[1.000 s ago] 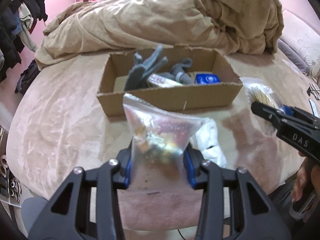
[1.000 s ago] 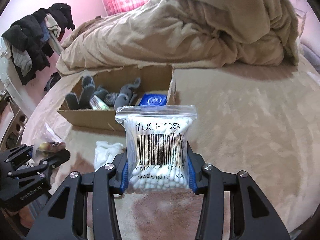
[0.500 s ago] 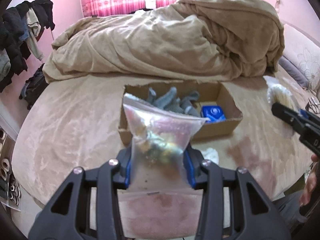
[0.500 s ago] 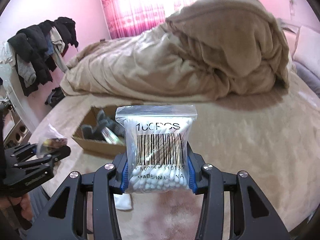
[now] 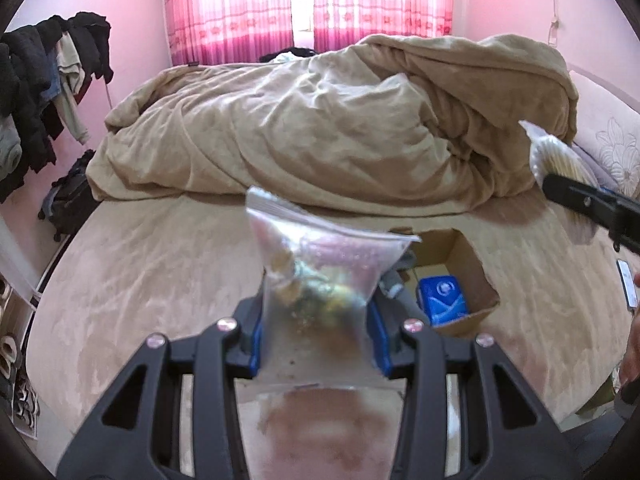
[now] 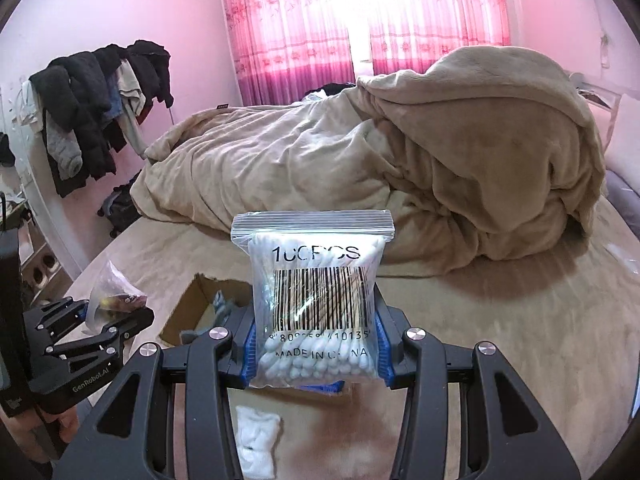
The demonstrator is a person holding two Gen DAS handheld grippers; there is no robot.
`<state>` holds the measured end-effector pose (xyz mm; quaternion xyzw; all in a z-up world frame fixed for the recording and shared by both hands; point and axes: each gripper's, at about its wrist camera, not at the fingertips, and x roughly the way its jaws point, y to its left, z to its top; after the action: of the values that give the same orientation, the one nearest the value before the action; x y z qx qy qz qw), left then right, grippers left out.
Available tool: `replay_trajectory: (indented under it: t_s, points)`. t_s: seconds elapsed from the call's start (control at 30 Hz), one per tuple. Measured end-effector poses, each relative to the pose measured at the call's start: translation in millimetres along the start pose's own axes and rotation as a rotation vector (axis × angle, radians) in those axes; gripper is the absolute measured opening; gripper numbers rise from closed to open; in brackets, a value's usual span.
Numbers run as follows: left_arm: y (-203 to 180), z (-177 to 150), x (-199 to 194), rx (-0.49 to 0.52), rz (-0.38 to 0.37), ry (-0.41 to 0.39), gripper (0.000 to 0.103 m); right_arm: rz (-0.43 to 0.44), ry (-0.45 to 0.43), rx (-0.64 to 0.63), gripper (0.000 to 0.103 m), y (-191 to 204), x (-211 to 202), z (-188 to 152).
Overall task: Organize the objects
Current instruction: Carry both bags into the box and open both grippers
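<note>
Bags lifted clear of the bed, both of them, with the box now below and ahead of my grippers.

My left gripper (image 5: 316,334) is clenched on the zip bag of trinkets (image 5: 320,276) and my right gripper (image 6: 316,354) pinches the cotton swab bag (image 6: 316,300) upright; since a second ago both have risen, so the cardboard box (image 5: 472,276) has dropped low in view, just right of my left fingers. Judging by that, carrying over and lowering into the box comes next, while the white cotton pad (image 6: 256,440) waits beneath my right gripper.

Clear trinket bag (image 5: 320,276) and barcoded cotton-swab bag (image 6: 316,304) upright above open cardboard box (image 5: 460,276).
</note>
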<state>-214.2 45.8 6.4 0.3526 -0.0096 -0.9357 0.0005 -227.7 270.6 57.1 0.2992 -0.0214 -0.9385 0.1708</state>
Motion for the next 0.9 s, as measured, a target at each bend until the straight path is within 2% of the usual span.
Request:
replay_trajectory:
  t_s: [0.2, 0.4, 0.53, 0.67, 0.77, 0.83, 0.9]
  points:
    - [12, 4, 33, -0.007, -0.036, 0.033, 0.042, 0.063, 0.039, 0.057, 0.047, -11, 26, -7]
    - [17, 3, 73, 0.033, -0.065, 0.082, 0.042, 0.143, 0.138, 0.135, 0.047, -14, 73, -25]
    - [25, 1, 98, 0.02, -0.086, 0.134, 0.042, 0.131, 0.192, 0.132, 0.048, -4, 99, -35]
    - [38, -2, 120, -0.005, -0.063, 0.173, 0.044, 0.105, 0.221, 0.109, 0.049, 4, 115, -42]
    - [40, -3, 124, 0.006, -0.083, 0.18, 0.055, 0.074, 0.247, 0.088, 0.054, 8, 126, -47]
    - [40, -1, 121, 0.008, -0.072, 0.167, 0.072, 0.055, 0.246, 0.075, 0.065, 10, 128, -49]
    - [42, 0, 116, -0.009, -0.08, 0.158, 0.076, 0.04, 0.234, 0.06, 0.066, 13, 123, -49]
